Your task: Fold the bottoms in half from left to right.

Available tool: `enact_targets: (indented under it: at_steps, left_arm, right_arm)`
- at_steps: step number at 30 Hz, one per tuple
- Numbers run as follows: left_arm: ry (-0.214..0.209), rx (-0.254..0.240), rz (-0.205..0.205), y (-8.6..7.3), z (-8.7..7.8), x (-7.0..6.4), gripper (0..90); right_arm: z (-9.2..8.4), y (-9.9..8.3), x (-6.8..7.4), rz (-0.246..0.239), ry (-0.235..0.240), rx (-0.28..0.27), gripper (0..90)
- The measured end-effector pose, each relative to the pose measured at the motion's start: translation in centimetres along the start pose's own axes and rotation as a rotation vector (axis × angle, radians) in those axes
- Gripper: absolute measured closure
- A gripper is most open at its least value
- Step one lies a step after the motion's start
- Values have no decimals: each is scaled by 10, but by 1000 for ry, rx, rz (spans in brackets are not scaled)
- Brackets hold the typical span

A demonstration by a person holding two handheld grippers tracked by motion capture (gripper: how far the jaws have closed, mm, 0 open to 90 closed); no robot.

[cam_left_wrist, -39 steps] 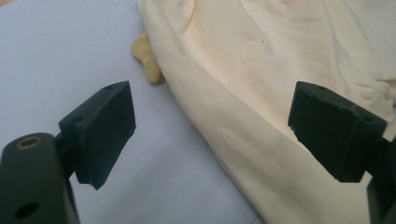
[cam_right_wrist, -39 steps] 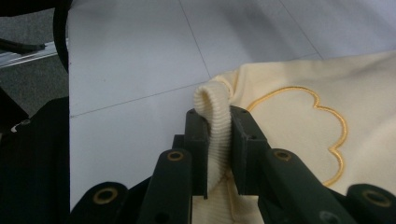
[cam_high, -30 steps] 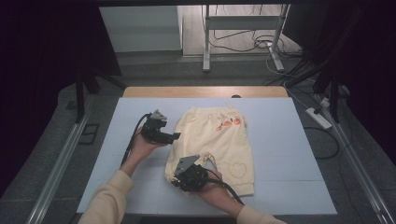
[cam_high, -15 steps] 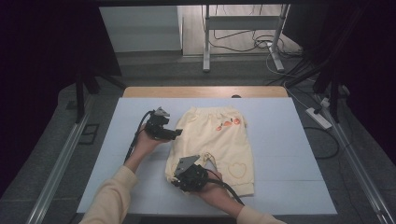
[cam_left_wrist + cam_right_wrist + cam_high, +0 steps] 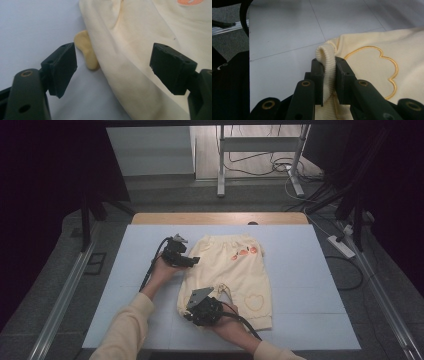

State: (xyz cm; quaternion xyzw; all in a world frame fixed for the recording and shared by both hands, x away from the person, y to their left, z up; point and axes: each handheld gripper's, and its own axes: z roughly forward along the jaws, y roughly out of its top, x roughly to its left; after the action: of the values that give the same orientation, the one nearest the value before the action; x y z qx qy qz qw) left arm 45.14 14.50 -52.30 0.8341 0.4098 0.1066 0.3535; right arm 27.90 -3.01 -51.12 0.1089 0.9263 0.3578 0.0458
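While the shorts (image 5: 235, 272) lie flat at the middle of the tabletop (image 5: 310, 270), waistband toward the far edge and ribbed cuffs toward the near edge, the entry reads:

Item: pale yellow shorts, orange print near the waist, stitched heart on one leg.

Right gripper (image 5: 328, 75): clamped on a ribbed cuff (image 5: 326, 63) at the near left leg, rib standing up between the jaws.

Left gripper (image 5: 113, 63): jaws spread and just been closing, hovering over the shorts' left edge; fabric lies between them, unpinched.

Drawstring end (image 5: 87, 53): pokes out on the tabletop beside that edge.

Handling note: probably best to lower the left jaws over the edge only, catching both layers, before lifting.
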Motion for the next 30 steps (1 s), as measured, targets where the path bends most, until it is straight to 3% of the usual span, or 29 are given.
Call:
enact_targets:
  at_steps: [5, 15, 17, 18, 20, 24, 30]
  left_arm:
    - [-3, 19, 4, 0, 7, 1, 266]
    - [-23, 34, -21, -4, 13, 7, 471]
    - [-44, 40, -13, -3, 13, 7, 591]
    - [-63, 47, -3, -3, 13, 6, 711]
    - [-65, 46, -2, -2, 13, 4, 778]
    - [-58, 51, 15, 0, 11, 1, 805]
    - [-83, 30, -12, 1, 4, 3, 811]
  right_arm:
    - [0, 0, 0, -3, 0, 1, 780]
    - [0, -1, 1, -1, 0, 4, 780]
    - [-1, -1, 0, -1, -1, 3, 780]
    - [-1, -1, 0, -1, -1, 3, 780]
    - [-1, -1, 0, -5, -2, 5, 780]
    - [-1, -1, 0, -4, -2, 4, 780]
    - [-2, -1, 0, 2, 5, 0, 780]
